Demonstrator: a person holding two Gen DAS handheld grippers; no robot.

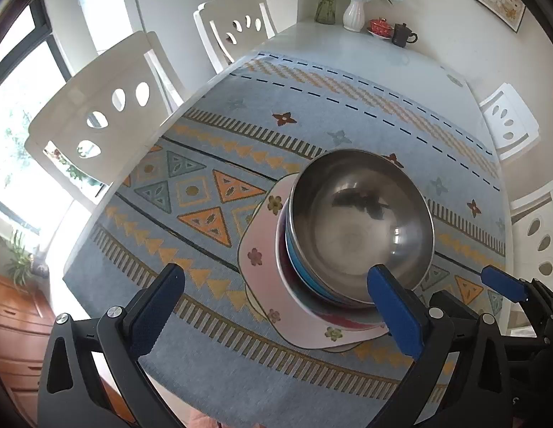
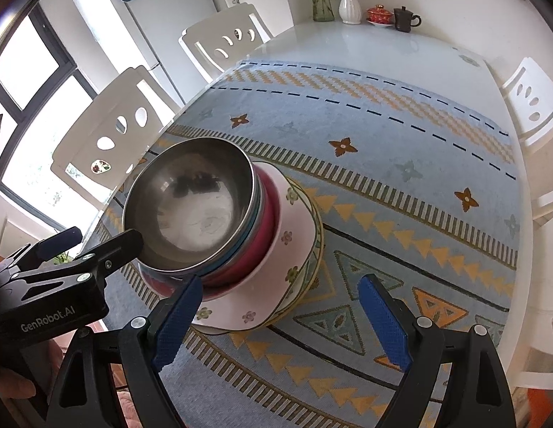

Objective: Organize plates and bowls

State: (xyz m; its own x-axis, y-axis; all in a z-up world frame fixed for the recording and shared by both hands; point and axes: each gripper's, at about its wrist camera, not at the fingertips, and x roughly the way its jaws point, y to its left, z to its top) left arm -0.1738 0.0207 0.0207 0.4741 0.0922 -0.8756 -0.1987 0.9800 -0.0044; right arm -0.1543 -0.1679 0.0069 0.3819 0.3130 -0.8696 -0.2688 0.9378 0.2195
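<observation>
A steel bowl [image 1: 362, 221] tops a stack of a blue bowl [image 1: 294, 260] and a red bowl [image 1: 344, 321] on a pink square floral plate [image 1: 262, 271]. The same stack shows in the right wrist view: the steel bowl [image 2: 191, 207], the red bowl [image 2: 265, 235], the pink plate [image 2: 298, 228], and a round plate [image 2: 317, 249] underneath. My left gripper [image 1: 276, 299] is open and empty, just in front of the stack; its right finger overlaps the bowl's near rim. My right gripper [image 2: 280, 314] is open and empty at the stack's near right.
The stack sits on a blue patterned cloth [image 1: 241, 114] over a white table [image 2: 365, 42]. White chairs [image 1: 98, 114] stand around it. Vases [image 1: 353, 14], a red lidded cup [image 1: 380, 26] and a dark mug [image 1: 401, 34] stand at the far end.
</observation>
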